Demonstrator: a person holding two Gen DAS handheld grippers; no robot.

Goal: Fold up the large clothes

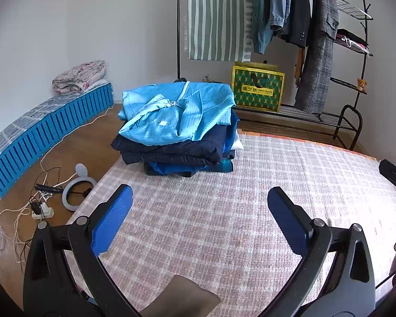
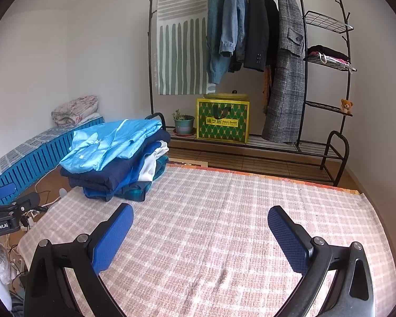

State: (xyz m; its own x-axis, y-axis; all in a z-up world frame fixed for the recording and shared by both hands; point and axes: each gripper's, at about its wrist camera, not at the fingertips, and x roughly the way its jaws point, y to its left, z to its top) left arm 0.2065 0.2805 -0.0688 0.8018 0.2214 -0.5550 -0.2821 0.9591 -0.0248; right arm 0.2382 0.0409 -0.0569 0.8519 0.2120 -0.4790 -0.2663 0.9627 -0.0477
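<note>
1. The pile of folded clothes (image 1: 177, 129) sits at the far left corner of the checked blanket (image 1: 224, 211), which is spread flat as the work surface. A light blue shirt (image 2: 111, 142) lies on top, its collar and sleeve a little rumpled, with dark navy, blue, white and teal pieces stacked under it.

2. The stack looks finished: several garments are folded and squared up, more or less. The rest of the blanket in front of the fingers is bare, so I judge nothing is mid-fold right now.

3. The left gripper (image 1: 200, 203) hovers over the bare blanket with its blue fingers (image 1: 113, 219) spread wide, holding nothing. The right gripper (image 2: 200, 223) does likewise, wide apart and empty, well short of the pile.

4. What is left, as far as I can judge, is fetching the next large garment. Candidates hang on the clothes rack (image 2: 301, 60) against the wall: denim jackets (image 2: 229, 21), a black jacket (image 2: 258, 26) and a grey checked coat (image 2: 287, 74). Whether any of these is meant for folding I cannot say.

5. Further out, a green and yellow bag (image 2: 223, 120) stands on the rack's bottom shelf beside a potted plant (image 2: 183, 122), and cables (image 1: 39, 192) trail over the wooden floor on the left.
</note>
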